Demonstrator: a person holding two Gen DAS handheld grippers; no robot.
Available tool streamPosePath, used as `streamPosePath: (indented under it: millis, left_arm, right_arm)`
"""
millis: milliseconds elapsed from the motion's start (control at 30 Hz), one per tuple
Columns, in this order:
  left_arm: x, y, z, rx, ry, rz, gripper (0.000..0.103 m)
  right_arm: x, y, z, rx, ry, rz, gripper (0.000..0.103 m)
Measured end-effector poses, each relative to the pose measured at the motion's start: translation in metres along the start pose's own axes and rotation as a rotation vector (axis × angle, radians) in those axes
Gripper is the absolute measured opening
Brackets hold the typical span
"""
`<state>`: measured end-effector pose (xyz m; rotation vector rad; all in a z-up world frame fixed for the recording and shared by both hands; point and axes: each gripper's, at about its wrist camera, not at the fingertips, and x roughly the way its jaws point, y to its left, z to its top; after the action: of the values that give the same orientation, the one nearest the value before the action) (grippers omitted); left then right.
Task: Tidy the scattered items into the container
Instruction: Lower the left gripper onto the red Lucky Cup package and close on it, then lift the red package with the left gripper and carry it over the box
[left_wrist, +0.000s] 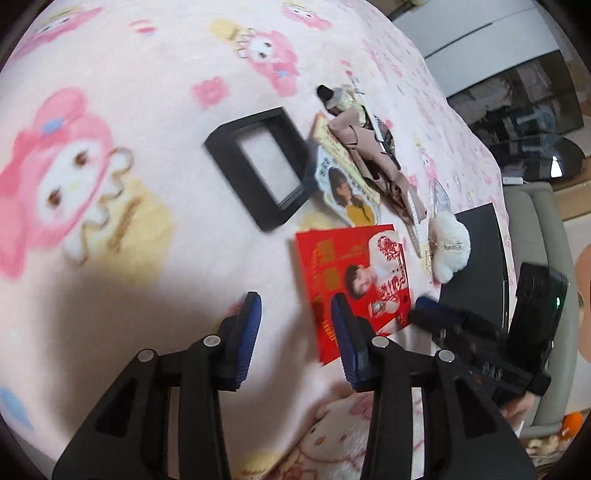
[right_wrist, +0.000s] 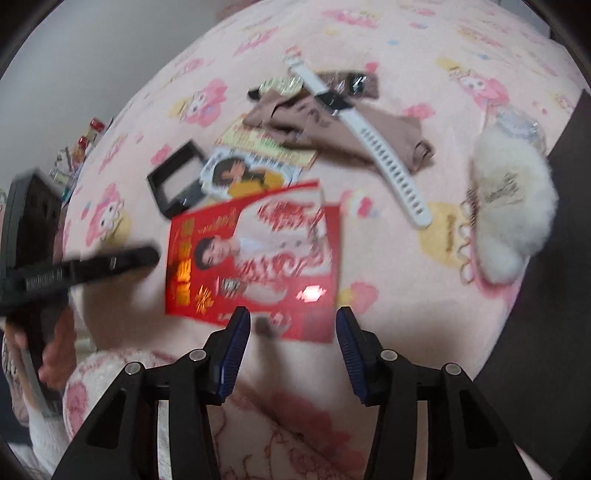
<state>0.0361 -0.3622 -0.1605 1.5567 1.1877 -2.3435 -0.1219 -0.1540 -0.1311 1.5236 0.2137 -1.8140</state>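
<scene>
A red printed card (left_wrist: 354, 280) (right_wrist: 255, 254) lies flat on the pink cartoon blanket (left_wrist: 129, 221). My left gripper (left_wrist: 295, 325) hovers open just left of the card's near corner, with only blanket between its blue pads. My right gripper (right_wrist: 293, 332) stands open over the card's near edge, nothing pinched. Beyond the card lie a black square frame (left_wrist: 258, 166) (right_wrist: 173, 181), a cut-out portrait sticker (left_wrist: 347, 192) (right_wrist: 247, 173), a beige cloth (left_wrist: 373, 155) (right_wrist: 332, 125), a white watch (right_wrist: 384, 158) and a white fluffy plush (left_wrist: 448, 251) (right_wrist: 513, 218). A dark flat container (left_wrist: 476, 258) (right_wrist: 554, 295) sits at the right.
A small dark-capped bottle (left_wrist: 332, 98) and a yellow card (right_wrist: 266, 144) lie by the cloth. The other gripper shows in each view: the right one (left_wrist: 436, 314), the left one (right_wrist: 110, 262). The blanket's far edge drops to a grey chair (left_wrist: 532, 258) and shelves.
</scene>
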Motion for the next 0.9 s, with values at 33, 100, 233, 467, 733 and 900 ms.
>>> streamPosePath:
  millis: [33,100,233,467,733,900]
  left_arm:
    - [0.004,-0.004,-0.001,-0.002,-0.007,-0.014,0.038]
    - [0.008,-0.002,0.002,-0.006,-0.007,-0.026,0.032]
    - [0.014,-0.004,0.014,-0.005,-0.009,-0.025,0.027]
    - [0.013,-0.015,0.020,0.024,-0.013,0.032,0.038]
    - [0.026,-0.006,0.011,-0.006,0.020,0.022,0.046]
    - [0.017,-0.031,0.003,0.071,0.004,0.034,0.036]
  right_arm:
    - [0.001,-0.002,0.004,0.000,-0.011,-0.028,0.044]
    - [0.013,0.001,0.017,0.006,-0.021,-0.044,0.042]
    - [0.021,-0.004,0.019,0.050,0.016,0.006,0.029]
    - [0.002,-0.002,-0.005,0.059,0.040,0.122,0.029]
    - [0.038,-0.014,0.024,0.132,0.051,0.101,0.037]
    - [0.028,0.003,0.019,0.093,0.030,0.140,0.034]
